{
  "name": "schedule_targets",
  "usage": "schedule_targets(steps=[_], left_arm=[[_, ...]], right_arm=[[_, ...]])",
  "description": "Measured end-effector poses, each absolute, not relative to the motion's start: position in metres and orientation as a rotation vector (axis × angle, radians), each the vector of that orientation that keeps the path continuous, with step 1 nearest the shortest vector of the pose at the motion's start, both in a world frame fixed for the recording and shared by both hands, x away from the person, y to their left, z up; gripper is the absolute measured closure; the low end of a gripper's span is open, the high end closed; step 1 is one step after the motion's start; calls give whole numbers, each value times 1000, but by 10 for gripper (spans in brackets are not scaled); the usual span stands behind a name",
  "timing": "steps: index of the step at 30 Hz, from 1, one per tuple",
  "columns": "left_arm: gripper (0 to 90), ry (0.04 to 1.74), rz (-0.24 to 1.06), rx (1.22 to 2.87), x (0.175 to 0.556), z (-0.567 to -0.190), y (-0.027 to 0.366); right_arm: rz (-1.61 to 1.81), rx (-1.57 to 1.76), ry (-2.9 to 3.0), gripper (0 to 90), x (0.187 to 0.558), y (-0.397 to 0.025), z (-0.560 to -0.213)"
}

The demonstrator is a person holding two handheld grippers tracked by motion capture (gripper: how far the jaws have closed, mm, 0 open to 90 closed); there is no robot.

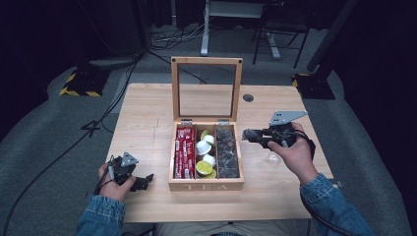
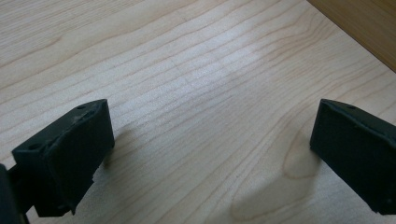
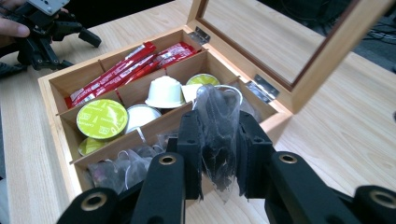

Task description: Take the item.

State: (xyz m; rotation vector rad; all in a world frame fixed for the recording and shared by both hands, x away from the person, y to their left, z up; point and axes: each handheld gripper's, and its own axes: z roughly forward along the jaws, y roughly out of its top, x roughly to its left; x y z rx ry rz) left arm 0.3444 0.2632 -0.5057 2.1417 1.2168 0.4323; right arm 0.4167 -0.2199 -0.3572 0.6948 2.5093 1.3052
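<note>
An open wooden tea box (image 1: 206, 186) stands mid-table with its glass lid (image 1: 206, 88) upright. Red sachets (image 1: 184, 152) fill its left compartment, white and green capsules (image 1: 205, 153) the middle, clear tea bags (image 1: 227, 153) the right. My right gripper (image 1: 249, 134) hovers just right of the box, shut on a clear tea bag (image 3: 217, 107) with dark contents; in the right gripper view this gripper (image 3: 219, 131) is above the box's near corner. My left gripper (image 1: 145, 181) rests low over the table left of the box, open (image 2: 212, 120) with bare wood between its jaws.
Another clear bag (image 1: 272, 158) lies on the table (image 1: 147, 118) under the right hand. A cable hole (image 1: 248, 98) sits at the back right. The box's side (image 2: 369, 28) shows at the top right of the left gripper view. Cables and stands surround the table on the floor.
</note>
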Motion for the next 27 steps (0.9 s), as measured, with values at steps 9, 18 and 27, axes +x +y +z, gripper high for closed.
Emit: schedule_targets(steps=[9,18,27], left_arm=[[0,1221,437,2137,345,-506,263],[0,1221,435,2139,345,-506,263],[2,1224,442,2137,345,-506,262]], right_arm=[[1293,757,2468,746,414,-248,-349],[1238,833,2436,745,414,-273,-345],[1183,881,2420,745,413,-294,-346]])
